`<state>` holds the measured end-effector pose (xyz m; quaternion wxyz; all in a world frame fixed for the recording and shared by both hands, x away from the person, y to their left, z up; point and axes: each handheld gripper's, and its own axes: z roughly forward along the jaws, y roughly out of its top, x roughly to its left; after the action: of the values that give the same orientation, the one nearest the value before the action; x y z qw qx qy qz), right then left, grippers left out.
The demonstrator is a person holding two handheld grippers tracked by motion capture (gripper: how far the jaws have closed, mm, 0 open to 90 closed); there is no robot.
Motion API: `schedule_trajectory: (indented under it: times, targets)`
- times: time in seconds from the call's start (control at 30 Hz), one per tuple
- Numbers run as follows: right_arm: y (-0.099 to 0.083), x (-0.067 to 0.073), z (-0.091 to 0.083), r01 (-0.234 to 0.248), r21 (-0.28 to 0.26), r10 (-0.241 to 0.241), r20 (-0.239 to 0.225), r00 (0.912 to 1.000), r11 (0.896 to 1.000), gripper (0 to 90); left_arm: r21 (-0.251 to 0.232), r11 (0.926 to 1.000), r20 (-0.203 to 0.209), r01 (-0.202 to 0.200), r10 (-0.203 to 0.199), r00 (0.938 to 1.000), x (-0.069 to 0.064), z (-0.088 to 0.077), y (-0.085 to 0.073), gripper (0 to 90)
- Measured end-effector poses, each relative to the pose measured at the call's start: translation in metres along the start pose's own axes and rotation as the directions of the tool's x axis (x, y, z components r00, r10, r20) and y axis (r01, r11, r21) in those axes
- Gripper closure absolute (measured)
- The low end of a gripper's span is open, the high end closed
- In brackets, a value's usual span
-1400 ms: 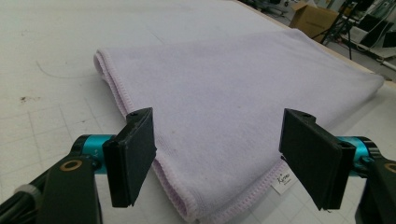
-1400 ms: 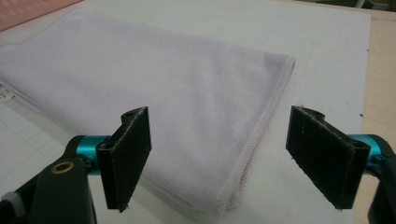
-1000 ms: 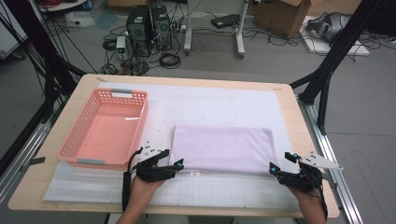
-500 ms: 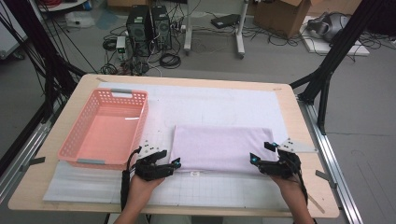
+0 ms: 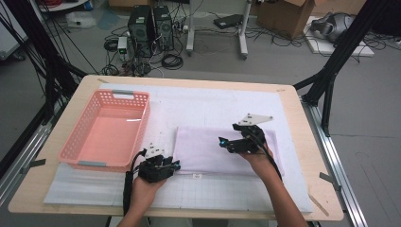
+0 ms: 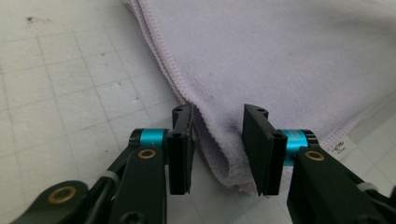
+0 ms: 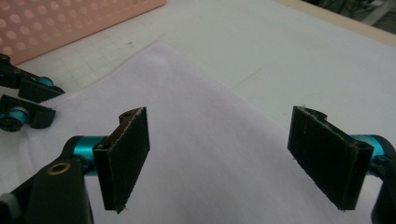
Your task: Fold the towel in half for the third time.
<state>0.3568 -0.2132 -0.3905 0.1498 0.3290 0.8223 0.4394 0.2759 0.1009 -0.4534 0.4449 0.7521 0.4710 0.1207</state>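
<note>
A folded lilac towel (image 5: 222,150) lies on a white gridded mat (image 5: 198,106) covering the wooden table (image 5: 302,118), a person working at it with two hand-held tools. The left gripper (image 5: 166,165) sits at the towel's near left corner, its jaws partly spread with the corner's folded edge (image 6: 219,158) bunched between them; the pads are not pressed onto the cloth. Just right of that gripper's right jaw, a small white care label (image 6: 340,146) pokes from the hem, its print too small to read. The right gripper (image 5: 226,143) hovers over the towel's middle, jaws spread wide and holding nothing, the cloth (image 7: 210,154) directly beneath them. A pink perforated basket (image 5: 108,132) stands beyond and left of the left gripper, apart from the towel.
</note>
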Motion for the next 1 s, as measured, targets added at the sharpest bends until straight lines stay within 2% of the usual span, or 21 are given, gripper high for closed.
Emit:
schedule_trajectory:
  times: [0.23,0.33,0.47,0.8,0.9,1.0]
  targets:
    - [0.020,0.001,0.036,0.026,0.047,-0.024,-0.047,0.9986,0.999,20.2,0.006,0.9999,0.016,0.012,-0.012,0.9998,-0.003,0.001,0.000,74.4]
    - [0.024,0.001,0.051,0.026,0.070,-0.021,-0.067,0.9975,0.997,24.5,0.004,0.9989,0.031,0.046,-0.046,0.9985,0.000,0.002,-0.001,75.5]
    - [0.029,0.002,0.072,0.036,0.099,-0.028,-0.077,0.9966,0.994,27.2,0.001,0.9975,0.026,0.070,-0.070,0.9972,0.000,0.002,-0.001,75.7]
    - [0.047,0.012,0.122,0.087,0.202,-0.065,-0.114,0.9914,0.975,37.9,-0.001,0.9935,0.057,0.114,-0.114,0.9919,0.004,0.001,-0.002,77.0]
    - [0.048,0.015,0.131,0.088,0.201,-0.065,-0.120,0.9907,0.976,40.6,0.000,0.9924,0.063,0.123,-0.123,0.9904,0.005,0.001,-0.002,77.5]
    - [0.050,0.018,0.141,0.107,0.232,-0.080,-0.125,0.9890,0.967,43.0,0.001,0.9916,0.067,0.129,-0.129,0.9893,0.006,0.001,-0.002,77.6]
